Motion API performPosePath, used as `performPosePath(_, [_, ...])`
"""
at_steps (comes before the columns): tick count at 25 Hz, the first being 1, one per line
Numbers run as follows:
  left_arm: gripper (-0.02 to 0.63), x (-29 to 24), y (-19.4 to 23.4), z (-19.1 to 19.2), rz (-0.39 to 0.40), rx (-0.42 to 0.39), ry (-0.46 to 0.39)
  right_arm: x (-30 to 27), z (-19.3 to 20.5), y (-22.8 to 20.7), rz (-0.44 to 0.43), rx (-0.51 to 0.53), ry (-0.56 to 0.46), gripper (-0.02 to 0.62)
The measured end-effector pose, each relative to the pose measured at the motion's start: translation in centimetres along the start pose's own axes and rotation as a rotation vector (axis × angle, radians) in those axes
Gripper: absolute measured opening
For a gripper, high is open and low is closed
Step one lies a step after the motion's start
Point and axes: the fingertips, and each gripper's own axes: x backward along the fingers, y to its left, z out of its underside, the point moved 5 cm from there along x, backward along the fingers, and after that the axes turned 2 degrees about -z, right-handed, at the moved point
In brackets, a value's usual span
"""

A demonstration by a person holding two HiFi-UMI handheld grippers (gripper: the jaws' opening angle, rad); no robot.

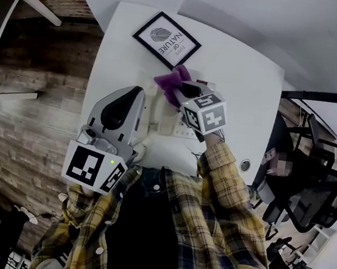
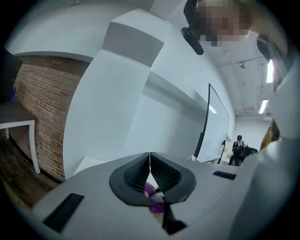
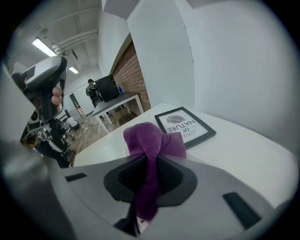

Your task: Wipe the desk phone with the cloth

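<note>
White table (image 1: 242, 79) with a pale plastic desk phone (image 1: 161, 116) on it: right gripper (image 3: 149, 164) jaws pinch a soft purple cloth (image 3: 152, 138) over it, left gripper (image 2: 150, 161) jaws are shut and empty, so wiping probably comes next.

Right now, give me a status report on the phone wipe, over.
Left gripper shut, empty, left of the phone. Right gripper shut on purple cloth, over the desk phone. Framed print lies beyond the phone, not blocking.

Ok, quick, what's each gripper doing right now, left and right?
The left gripper is closed, with nothing between its jaws.
The right gripper is closed on the purple cloth.
</note>
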Motion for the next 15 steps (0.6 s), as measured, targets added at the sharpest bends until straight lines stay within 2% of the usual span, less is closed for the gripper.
performPosePath(9, [0.015, 0.5, -0.5, -0.3, 0.009, -0.011, -0.009, 0.8, 1.5, 1.4, -0.019, -0.033, -0.015, 0.061])
performPosePath(15, [0.015, 0.8, -0.7, -0.4, 0.013, -0.012, -0.013, 1.0, 3.4, 3.3, -0.060, -0.004, 0.023, 0.061])
